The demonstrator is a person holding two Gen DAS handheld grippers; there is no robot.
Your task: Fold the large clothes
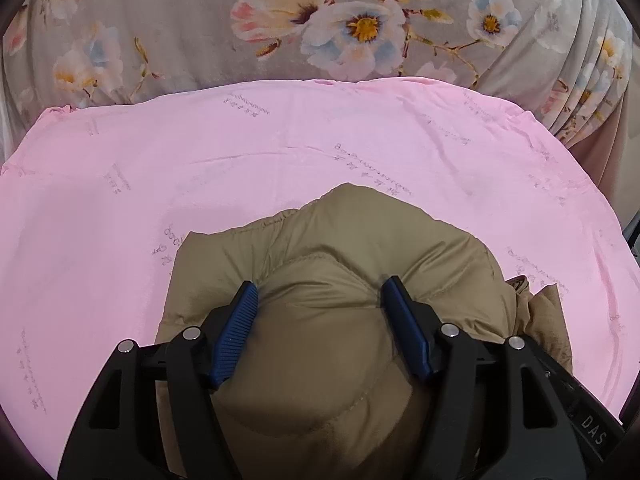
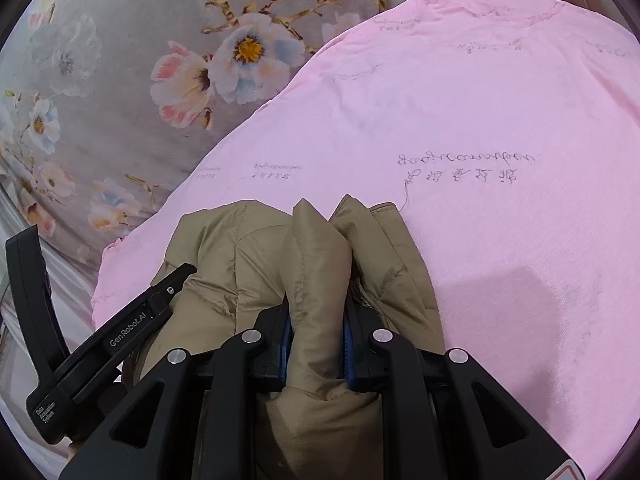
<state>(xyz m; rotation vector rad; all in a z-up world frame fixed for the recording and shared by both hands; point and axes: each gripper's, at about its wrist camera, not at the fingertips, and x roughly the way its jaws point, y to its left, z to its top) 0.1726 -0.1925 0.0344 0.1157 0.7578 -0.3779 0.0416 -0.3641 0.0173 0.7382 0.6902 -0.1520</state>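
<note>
Biggest thing first: floral bedding, grey with pink and blue flowers, runs across the back and bunches into folds at the right. It reads as a bed, so call it that.

On it lies a pink sheet with faint printed script, spread fairly flat; it's your work surface, and most likely laid out to keep the garment off the bedding.

The tan puffer jacket sits on the pink sheet at the near edge, right under both claws, already bunched into a thick quilted bundle. Loose layers stick out on its right side in the left wrist view.

Your left claw has its blue pads spread wide and pressed into the padding on either side of a bulge. That's straddling it, not pinching, so it's probably pinning the bundle down.

Your right claw is clamped tight on a raised ridge of the jacket, fabric squeezed up between the pads. Probably the held edge for the next fold.

In the way: the other tool's black handle crosses close on the left of the right wrist view, so you're crowded. Puffy fill will spring back. Nothing else on the sheet blocks you.
</note>
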